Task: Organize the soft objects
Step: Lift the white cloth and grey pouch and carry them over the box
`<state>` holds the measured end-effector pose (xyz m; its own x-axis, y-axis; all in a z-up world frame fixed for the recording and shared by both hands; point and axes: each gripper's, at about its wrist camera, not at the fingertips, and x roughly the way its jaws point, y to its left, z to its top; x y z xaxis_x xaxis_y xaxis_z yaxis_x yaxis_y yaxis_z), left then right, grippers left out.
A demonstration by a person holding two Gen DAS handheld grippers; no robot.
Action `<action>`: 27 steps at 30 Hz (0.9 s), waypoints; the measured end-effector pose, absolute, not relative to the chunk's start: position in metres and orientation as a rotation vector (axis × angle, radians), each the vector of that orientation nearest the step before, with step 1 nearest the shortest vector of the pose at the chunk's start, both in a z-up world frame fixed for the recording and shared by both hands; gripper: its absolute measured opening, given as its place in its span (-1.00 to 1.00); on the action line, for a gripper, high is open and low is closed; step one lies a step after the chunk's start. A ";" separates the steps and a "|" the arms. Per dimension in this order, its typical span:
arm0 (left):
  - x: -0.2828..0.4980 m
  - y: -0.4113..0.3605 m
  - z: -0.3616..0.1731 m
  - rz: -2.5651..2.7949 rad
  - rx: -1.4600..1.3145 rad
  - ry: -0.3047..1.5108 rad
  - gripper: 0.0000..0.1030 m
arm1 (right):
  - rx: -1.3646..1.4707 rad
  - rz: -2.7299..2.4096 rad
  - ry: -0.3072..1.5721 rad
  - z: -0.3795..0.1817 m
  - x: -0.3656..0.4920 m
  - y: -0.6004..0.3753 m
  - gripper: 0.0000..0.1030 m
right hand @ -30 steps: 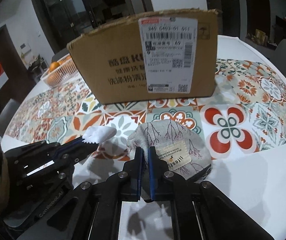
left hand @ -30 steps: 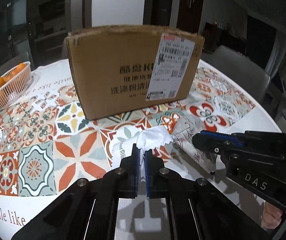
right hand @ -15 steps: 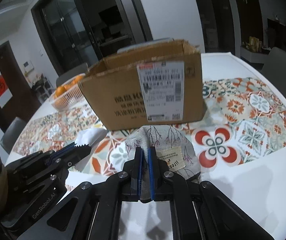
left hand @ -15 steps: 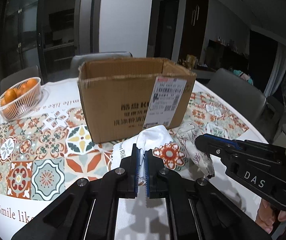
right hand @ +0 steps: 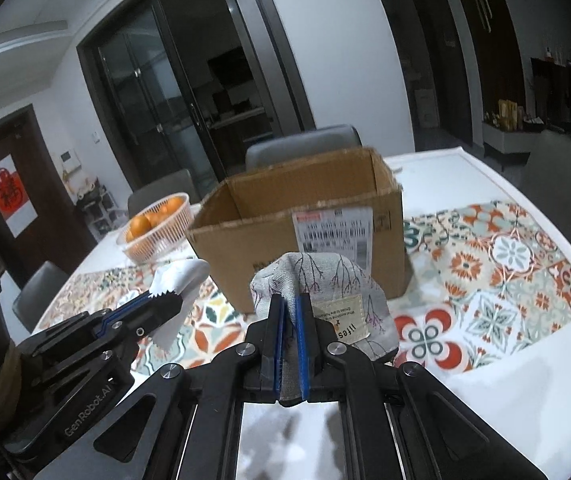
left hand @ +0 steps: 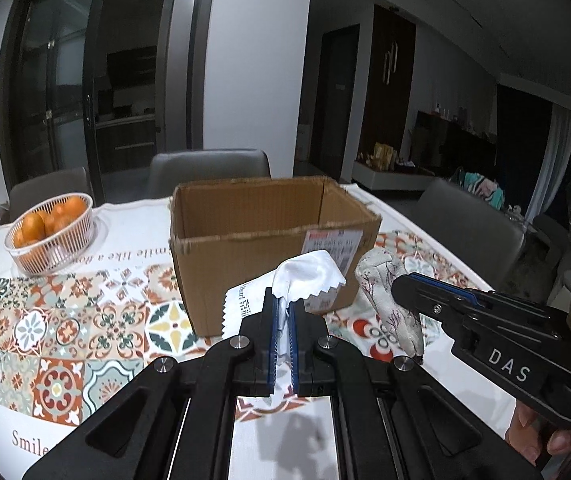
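i'm holding the left gripper [left hand: 283,322] pinched on a white cloth [left hand: 305,276] and the right gripper [right hand: 290,332] pinched on a grey printed cloth [right hand: 325,280], both cloths hanging lifted above the table [right hand: 505,380]. they're sitting just in front of the open box [left hand: 261,236]. a basket [left hand: 51,236] of oranges is resting far left.

The box [left hand: 269,248] hides its own floor behind its near wall, and the print on its label [right hand: 335,232] is too blurred to read. The white cloth [left hand: 309,276] covers part of that label in the left view, and the patterned cloth [right hand: 325,280] covers its lower edge in the right view. The writing along the surface [left hand: 125,256] near edge is cut off after "Smile".
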<state>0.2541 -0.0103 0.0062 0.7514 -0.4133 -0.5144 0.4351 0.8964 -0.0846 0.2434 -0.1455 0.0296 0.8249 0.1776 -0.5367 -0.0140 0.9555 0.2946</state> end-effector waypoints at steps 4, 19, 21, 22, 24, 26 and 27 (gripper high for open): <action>0.257 -0.009 0.019 -0.461 0.026 0.521 -0.87 | 0.280 0.109 0.557 0.044 0.244 -0.146 -0.87; 0.275 -0.005 0.058 -0.440 0.013 0.409 -0.87 | 0.232 0.137 0.440 0.087 0.260 -0.144 -0.87; 0.277 -0.005 0.061 -0.437 0.010 0.401 -0.87 | 0.224 0.140 0.427 0.091 0.263 -0.142 -0.87; 0.279 -0.004 0.063 -0.437 0.009 0.395 -0.87 | 0.221 0.142 0.423 0.093 0.264 -0.141 -0.87; 0.283 -0.004 0.065 -0.432 0.010 0.386 -0.87 | 0.213 0.142 0.409 0.097 0.268 -0.141 -0.87; 0.286 -0.005 0.067 -0.429 0.010 0.379 -0.87 | 0.203 0.143 0.399 0.101 0.272 -0.140 -0.87; 0.288 -0.004 0.068 -0.428 0.010 0.376 -0.87 | 0.202 0.144 0.396 0.102 0.273 -0.140 -0.87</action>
<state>0.2880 -0.0044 0.0682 0.8418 -0.4037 -0.3582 0.4072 0.9107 -0.0694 0.2734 -0.1399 0.1023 0.9128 0.1783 -0.3673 -0.1000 0.9698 0.2223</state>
